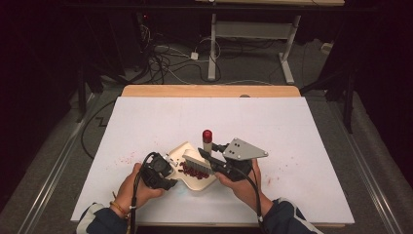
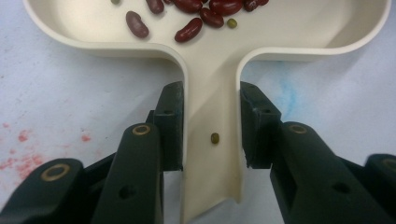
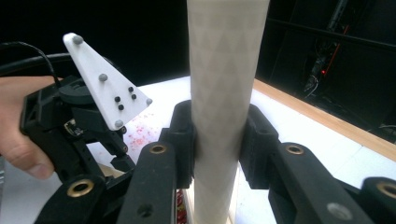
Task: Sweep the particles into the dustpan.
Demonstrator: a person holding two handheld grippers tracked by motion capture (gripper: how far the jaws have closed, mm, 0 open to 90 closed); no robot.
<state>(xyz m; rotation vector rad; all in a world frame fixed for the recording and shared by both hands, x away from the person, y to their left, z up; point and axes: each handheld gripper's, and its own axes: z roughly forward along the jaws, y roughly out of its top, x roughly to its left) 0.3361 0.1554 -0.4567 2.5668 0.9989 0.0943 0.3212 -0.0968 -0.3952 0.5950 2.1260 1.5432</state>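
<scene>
White sheet [image 1: 146,126] covers the table, wooden edge [image 1: 209,90] showing at the far side; reddish stains [image 1: 125,158] left of the work, cables on the floor beyond. Cream dustpan [image 1: 197,181] lies near the front edge, between the two hands. Left gripper [image 2: 211,126] is clamped on the dustpan's handle [image 2: 212,102]. Right gripper [image 3: 218,140] is clamped on the pale handle of a brush [image 1: 197,161], bristles at the pan, red cap on top.

Left gripper view: red beans [image 2: 188,29] in the pan, one small green bean [image 2: 215,138] on the handle. Right gripper view: left gripper's grey plate [image 3: 105,84] close by.
</scene>
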